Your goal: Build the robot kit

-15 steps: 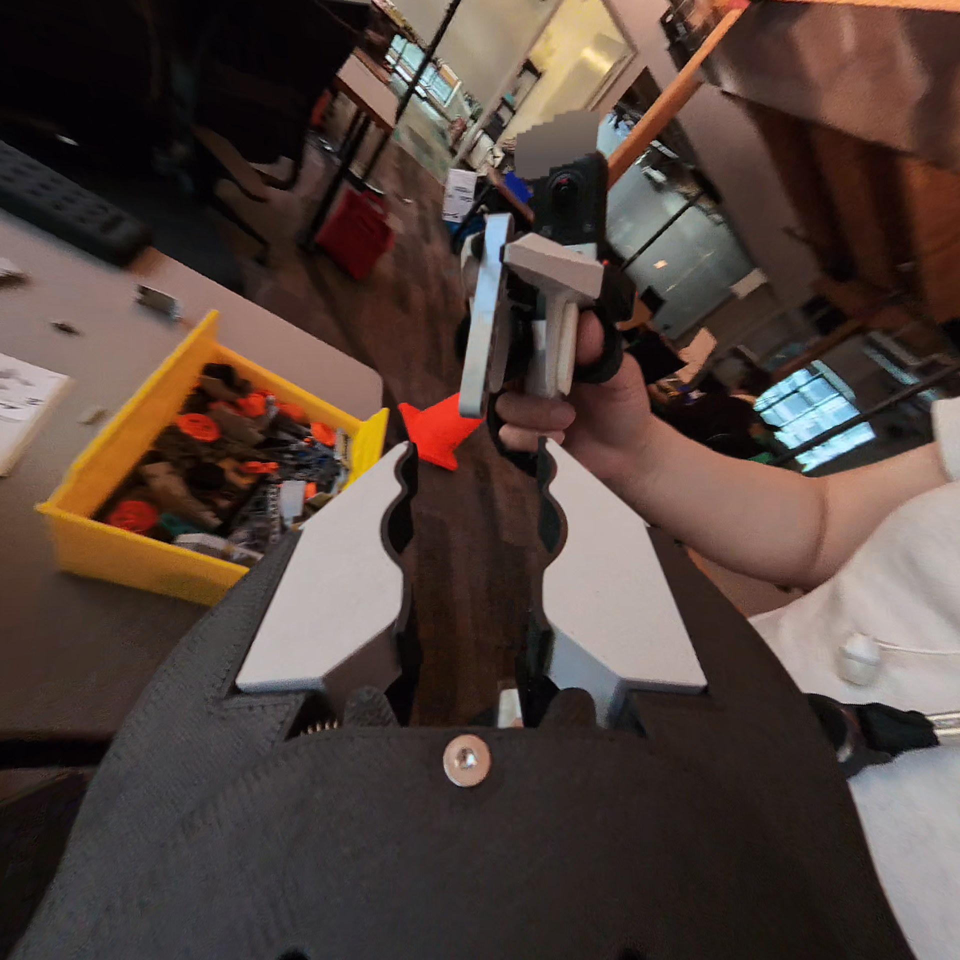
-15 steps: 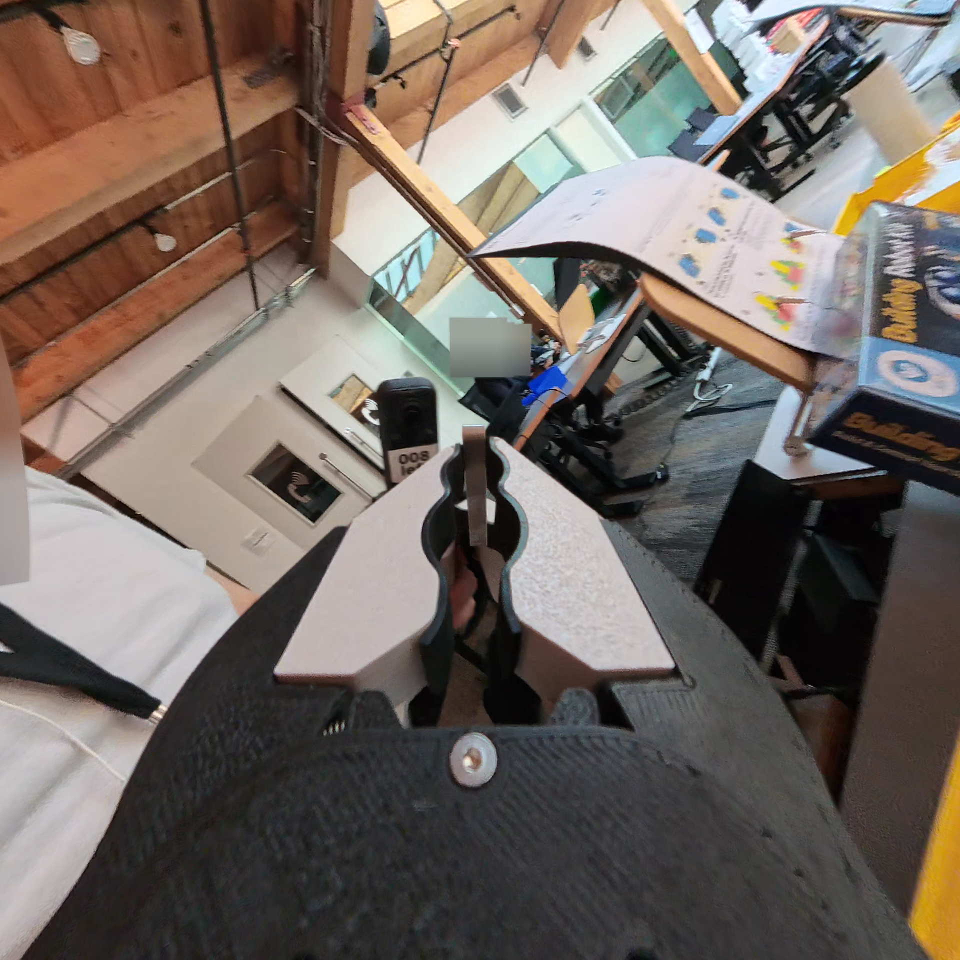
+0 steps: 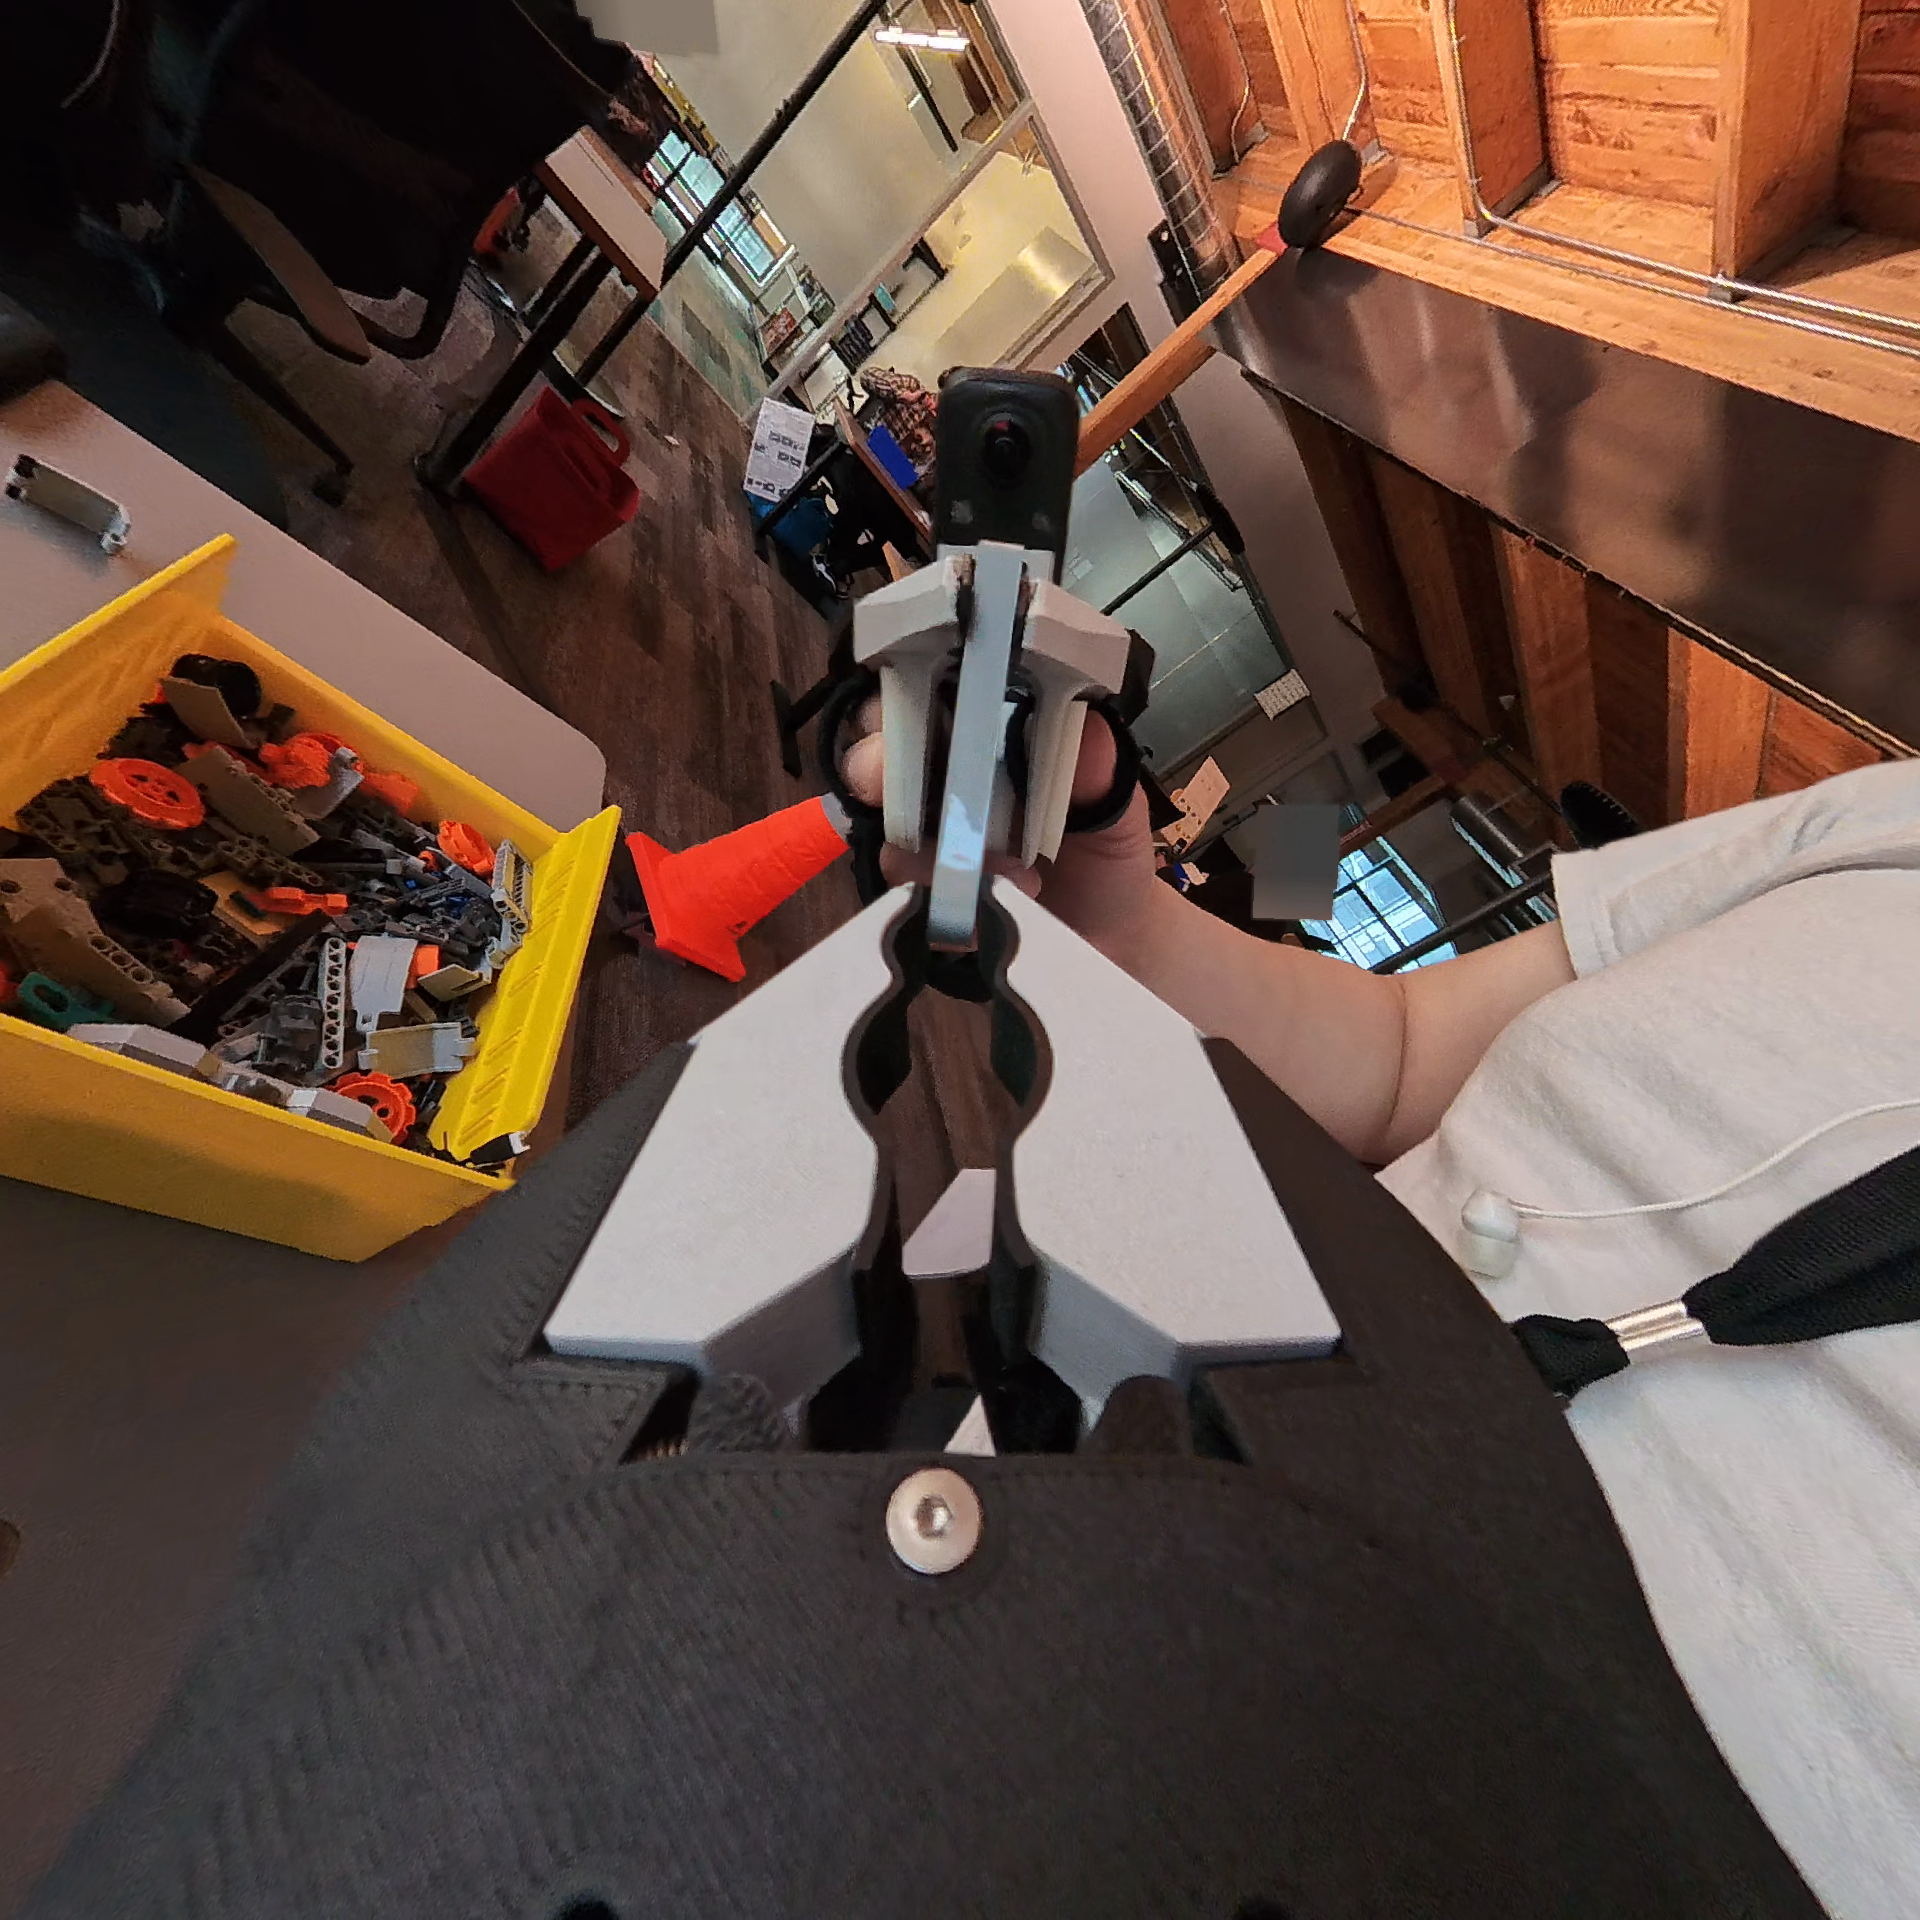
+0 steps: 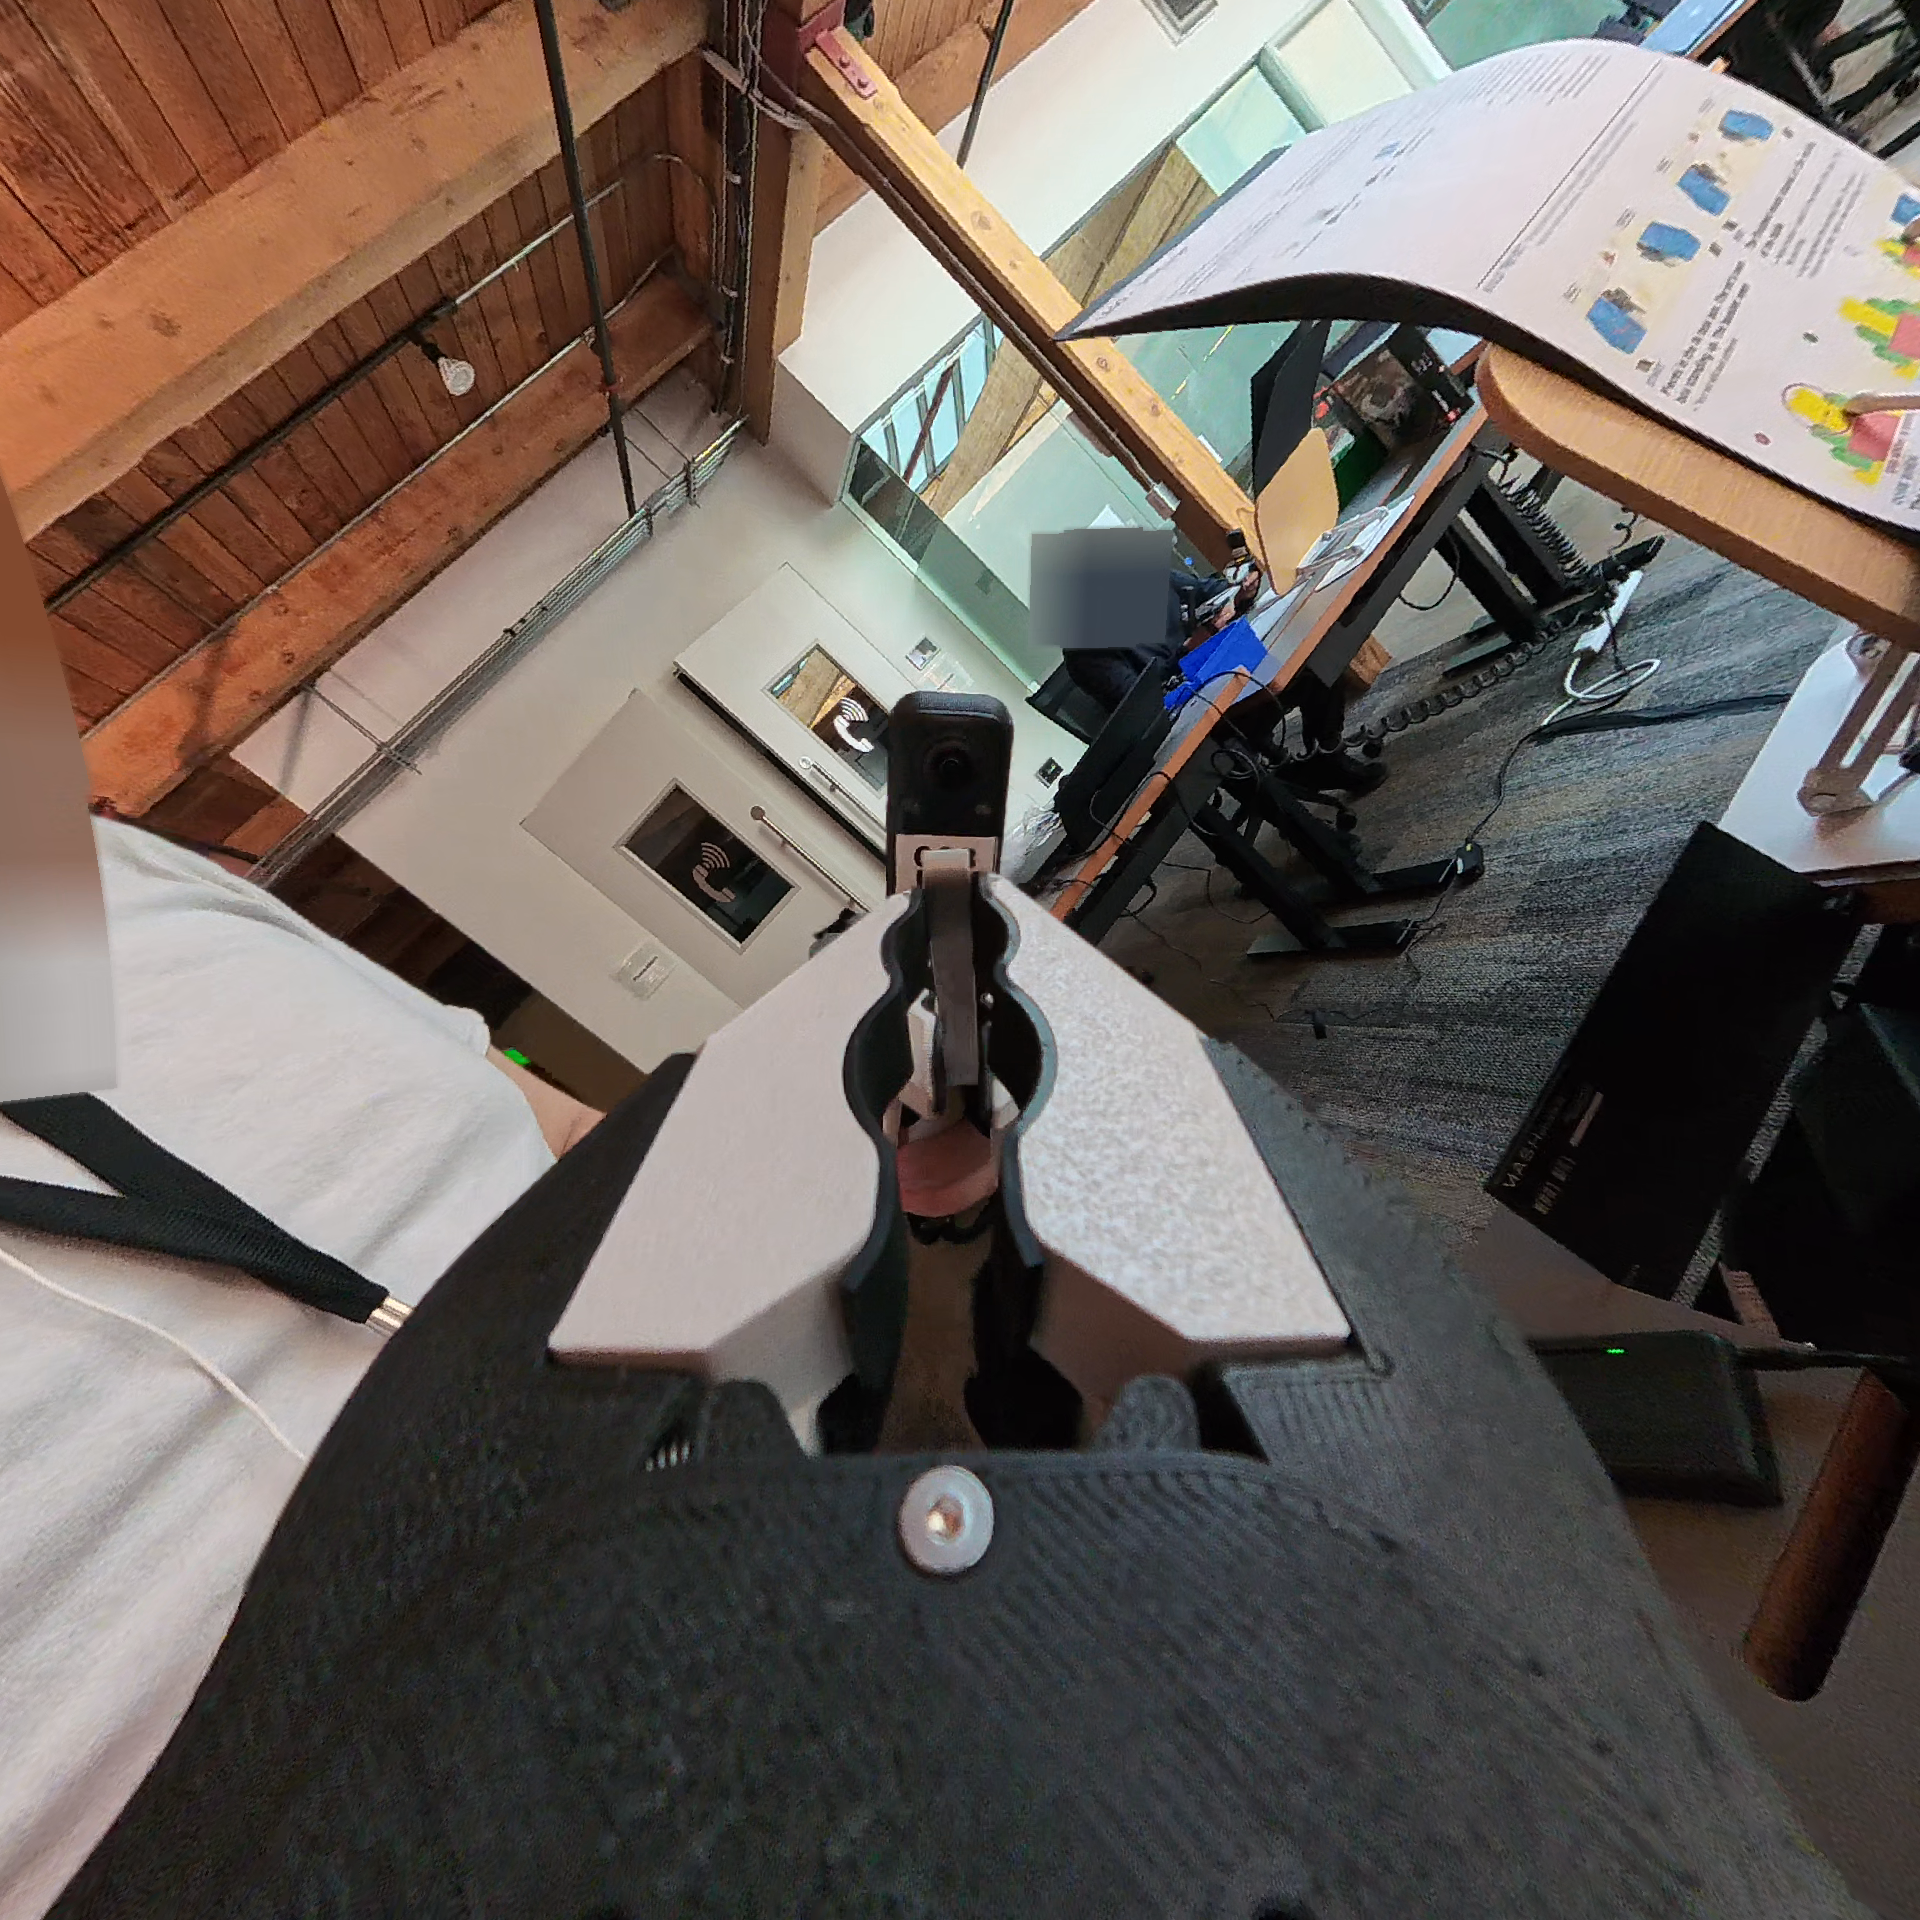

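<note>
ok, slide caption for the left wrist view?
Right hand-held gripper holds a grey strip, its end reaching the left hand-held gripper; yellow parts bin alongside.

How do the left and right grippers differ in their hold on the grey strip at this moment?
The right gripper is shut on the grey strip, which runs deep between its fingers. The left gripper has only the strip's end between its fingertips, and whether it is pinching it cannot be told. Both have grey fingers with black wavy pads and face each other in line.
</note>
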`<state>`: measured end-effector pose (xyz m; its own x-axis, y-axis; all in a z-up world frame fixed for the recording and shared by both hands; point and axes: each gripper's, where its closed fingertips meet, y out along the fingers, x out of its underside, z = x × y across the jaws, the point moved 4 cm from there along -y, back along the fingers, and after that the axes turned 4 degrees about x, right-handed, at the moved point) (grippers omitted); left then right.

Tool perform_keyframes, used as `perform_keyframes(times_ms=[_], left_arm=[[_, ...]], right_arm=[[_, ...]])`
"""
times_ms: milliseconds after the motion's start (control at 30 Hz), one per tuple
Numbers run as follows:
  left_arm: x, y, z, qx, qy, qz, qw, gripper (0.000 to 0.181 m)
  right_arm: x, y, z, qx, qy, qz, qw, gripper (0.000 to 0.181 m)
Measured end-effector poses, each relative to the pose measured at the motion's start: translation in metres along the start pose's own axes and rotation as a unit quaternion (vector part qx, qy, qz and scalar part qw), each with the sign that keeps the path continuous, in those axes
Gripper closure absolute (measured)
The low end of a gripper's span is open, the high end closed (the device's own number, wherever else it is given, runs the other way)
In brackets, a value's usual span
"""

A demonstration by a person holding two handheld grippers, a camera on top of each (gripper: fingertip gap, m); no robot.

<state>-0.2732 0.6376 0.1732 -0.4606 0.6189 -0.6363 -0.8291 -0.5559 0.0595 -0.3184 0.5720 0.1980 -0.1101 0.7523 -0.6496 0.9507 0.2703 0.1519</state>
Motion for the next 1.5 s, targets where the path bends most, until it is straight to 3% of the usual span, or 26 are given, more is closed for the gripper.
perform_keyframes(times_ms=[100, 167, 200, 300, 533, 633, 733, 933, 967, 1033, 1233, 1500], left_arm=[[0.002, -0.004, 0.004, -0.007, 0.015, -0.01, 1.0, 0.175], [0.004, -0.008, 0.004, -0.03, 0.036, -0.019, 0.999, 0.175], [0.004, -0.011, 0.005, -0.035, 0.042, -0.021, 0.998, 0.175], [0.007, -0.019, 0.008, -0.043, 0.051, -0.029, 0.997, 0.175], [0.017, -0.031, 0.011, -0.091, 0.101, -0.081, 0.987, 0.175], [0.02, -0.032, 0.014, -0.101, 0.119, -0.1, 0.983, 0.175], [0.022, -0.033, 0.018, -0.097, 0.122, -0.102, 0.982, 0.175], [0.026, -0.042, 0.02, -0.116, 0.129, -0.072, 0.982, 0.173], [0.027, -0.048, 0.017, -0.13, 0.127, -0.065, 0.981, 0.163], [0.031, -0.066, 0.01, -0.155, 0.107, -0.046, 0.981, 0.147], [0.059, -0.136, -0.018, -0.2, 0.039, -0.006, 0.979, 0.159], [0.105, -0.187, -0.079, -0.213, 0.006, -0.022, 0.977, 0.168]], right_arm=[[0.001, 0.001, -0.001, -0.02, 0.003, -0.026, 0.999, 0.171], [-0.002, 0.0, -0.001, 0.001, -0.057, -0.075, 0.996, 0.132], [-0.005, -0.002, -0.001, 0.019, -0.099, -0.102, 0.99, 0.129], [-0.012, -0.002, -0.008, 0.019, -0.173, -0.192, 0.966, 0.137], [0.004, 0.006, -0.012, -0.003, -0.218, -0.393, 0.894, 0.153], [0.009, 0.014, -0.016, -0.018, -0.229, -0.41, 0.883, 0.156], [0.011, 0.018, -0.02, -0.04, -0.214, -0.415, 0.883, 0.172], [0.02, 0.021, -0.022, -0.053, -0.211, -0.403, 0.889, 0.173], [0.024, 0.022, -0.018, -0.04, -0.221, -0.406, 0.886, 0.173], [0.03, 0.026, -0.003, -0.007, -0.245, -0.412, 0.878, 0.174], [0.06, 0.06, 0.081, 0.126, -0.332, -0.431, 0.829, 0.174], [0.114, 0.117, 0.214, 0.176, -0.349, -0.54, 0.745, 0.174]])
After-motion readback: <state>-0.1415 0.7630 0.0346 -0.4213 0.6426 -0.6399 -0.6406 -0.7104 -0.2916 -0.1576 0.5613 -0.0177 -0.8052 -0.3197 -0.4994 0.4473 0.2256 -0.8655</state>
